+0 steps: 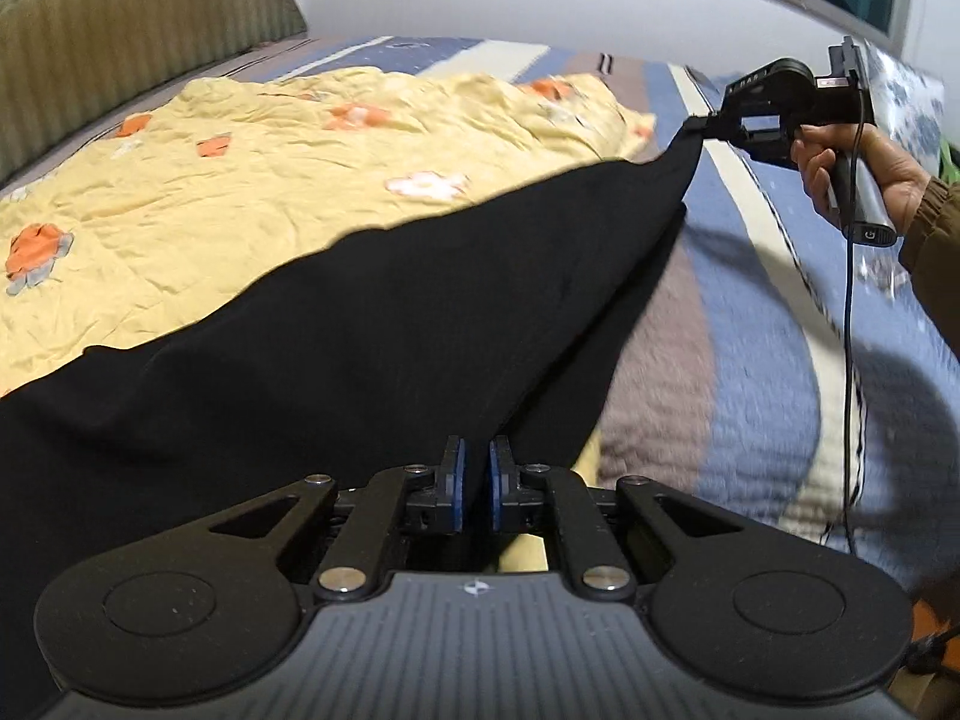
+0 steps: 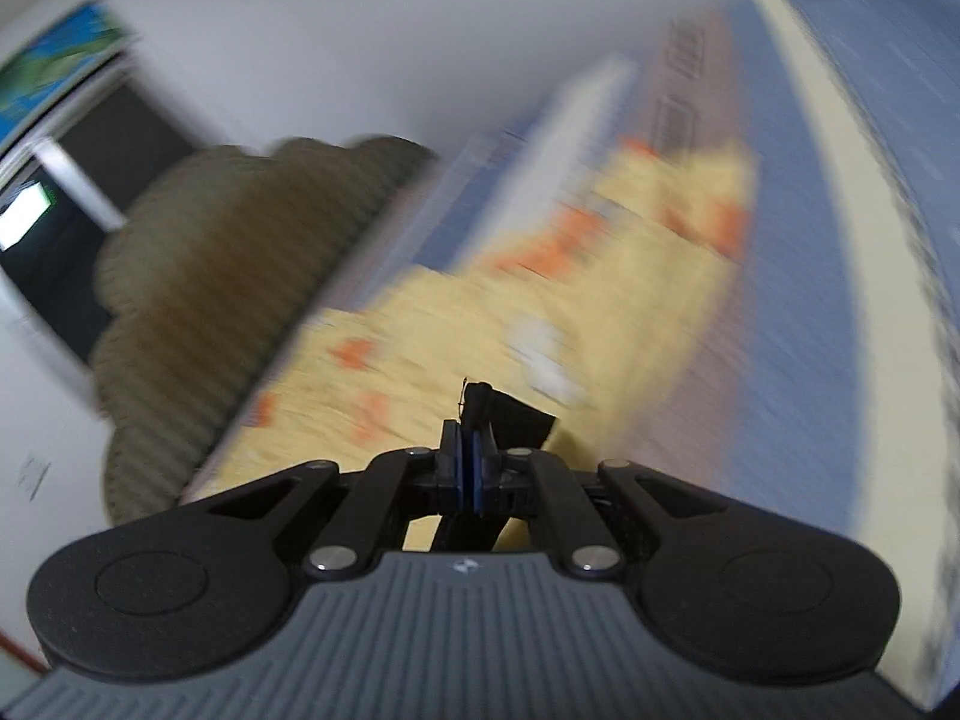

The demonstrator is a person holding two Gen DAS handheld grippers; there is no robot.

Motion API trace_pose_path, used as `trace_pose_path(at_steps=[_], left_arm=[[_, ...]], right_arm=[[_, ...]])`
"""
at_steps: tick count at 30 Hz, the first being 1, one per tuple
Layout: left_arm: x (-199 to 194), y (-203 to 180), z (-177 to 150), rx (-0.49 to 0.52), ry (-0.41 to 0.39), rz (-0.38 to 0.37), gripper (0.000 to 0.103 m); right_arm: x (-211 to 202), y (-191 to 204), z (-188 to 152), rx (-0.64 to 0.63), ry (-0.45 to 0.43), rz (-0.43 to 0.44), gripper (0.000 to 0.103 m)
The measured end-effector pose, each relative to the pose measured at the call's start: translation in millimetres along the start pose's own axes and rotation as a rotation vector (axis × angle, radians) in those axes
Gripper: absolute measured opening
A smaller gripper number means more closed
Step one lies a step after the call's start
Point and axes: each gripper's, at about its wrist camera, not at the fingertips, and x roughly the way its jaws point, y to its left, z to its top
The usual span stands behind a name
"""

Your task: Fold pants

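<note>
Pants are hanging stretched between two grippers over a bed, one end clamped in each. Left gripper is pinching the near end, its pads shut on black cloth at the bottom of its own view. Right gripper, held in a hand, is nipping the far end, a scrap of cloth poking past its closed tips. Long axis is running from the left gripper up and away to the right one, taut along the top edge, the rest sagging onto a yellow quilt. Judging by this, the fold likely turns on bringing the two ends together
</note>
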Motion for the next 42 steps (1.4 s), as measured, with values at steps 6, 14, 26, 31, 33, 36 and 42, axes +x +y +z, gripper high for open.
trace_pose_path(at_steps=[6, 14, 26, 31, 33, 36, 42], left_arm=[[-17, -2, 2, -0.008, -0.015, -0.050, 0.008], [-4, -1, -9, -0.010, 0.052, -0.044, 0.008], [-7, 7, 3, -0.079, 0.007, 0.039, 0.008], [-7, 18, 2, -0.143, 0.014, 0.081, 0.014], [-8, 25, 0, -0.163, 0.014, 0.115, 0.026], [-10, 38, -3, -0.216, 0.000, 0.159, 0.054], [-17, 58, -3, -0.285, -0.046, 0.302, 0.061]], right_arm=[[-19, -41, -21, 0.062, -0.003, -0.035, 0.005], [-16, -69, -44, 0.077, 0.091, -0.119, 0.027], [9, -86, -88, 0.334, 0.091, -0.003, 0.043], [37, -85, -83, 0.376, 0.058, 0.013, 0.028], [40, -79, -83, 0.349, 0.048, -0.023, 0.009], [25, -71, -87, 0.311, -0.018, -0.032, 0.008], [-7, 4, -88, -0.043, -0.129, -0.026, 0.008]])
